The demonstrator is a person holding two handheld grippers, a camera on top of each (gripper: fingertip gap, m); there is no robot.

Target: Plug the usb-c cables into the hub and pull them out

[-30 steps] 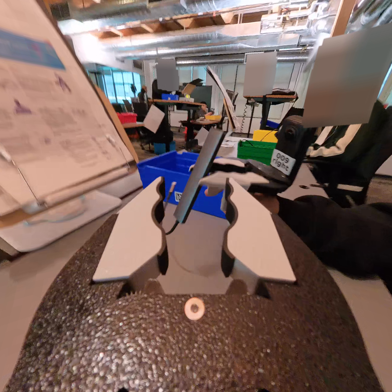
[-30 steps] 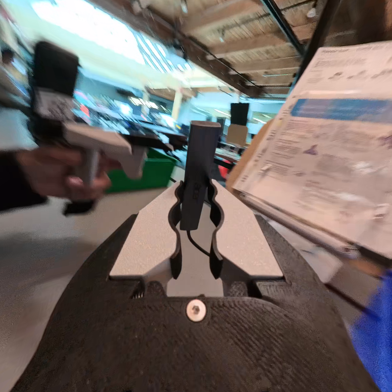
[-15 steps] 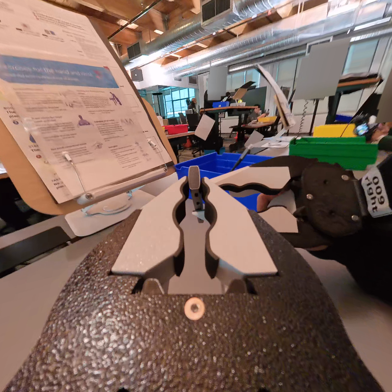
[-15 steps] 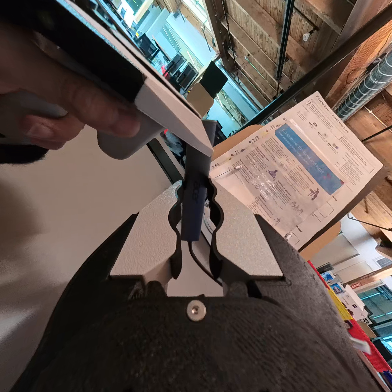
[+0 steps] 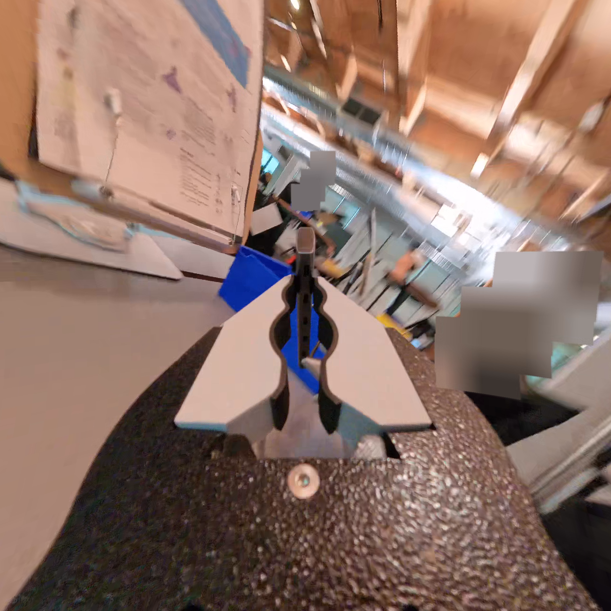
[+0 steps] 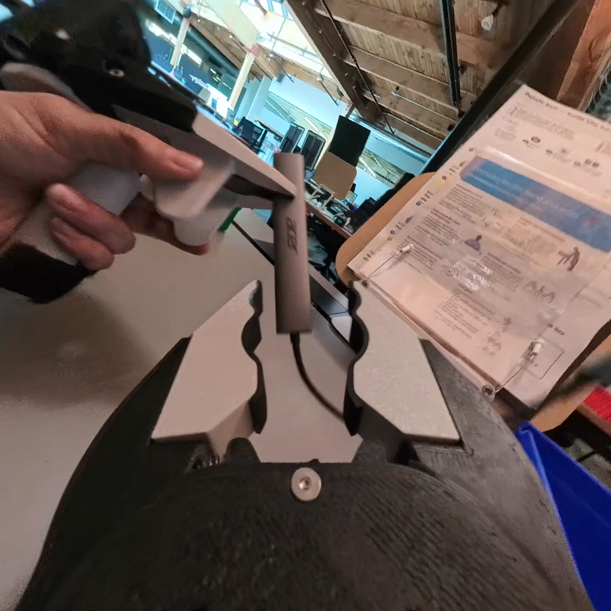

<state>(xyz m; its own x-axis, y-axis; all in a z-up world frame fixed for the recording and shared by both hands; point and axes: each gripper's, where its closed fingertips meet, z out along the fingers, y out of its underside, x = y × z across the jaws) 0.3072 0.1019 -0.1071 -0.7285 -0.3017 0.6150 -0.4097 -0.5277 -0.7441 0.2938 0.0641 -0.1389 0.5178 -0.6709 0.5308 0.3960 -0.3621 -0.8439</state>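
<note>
In the left wrist view, the left tongs (image 5: 304, 291) are closed on the narrow edge of the grey USB-C hub (image 5: 304, 281), which stands upright between the fingertips with its row of ports facing the camera and its top end poking above them. Behind the fingers lie the pale tabletop (image 5: 82, 330) and a blue bin (image 5: 254, 281), and farther back on the left a document stand (image 5: 139, 109) holds printed sheets; the room beyond is blurred. In the right wrist view, the right tongs (image 6: 305, 291) are spread wide with nothing gripped. The hub (image 6: 291, 248) rises between the two fingers without touching either, tilted slightly, and its black cable (image 6: 310, 380) curves down from its lower end toward the right finger. Higher up, the left tongs (image 6: 284, 193) come in from the left and pinch the hub near its upper part, held by a person's hand (image 6: 76, 178) in a dark sleeve. To the right stands the document stand (image 6: 479, 264), with the blue bin (image 6: 568, 496) at the lower right edge. No separate USB-C cable can be made out in either view.
</note>
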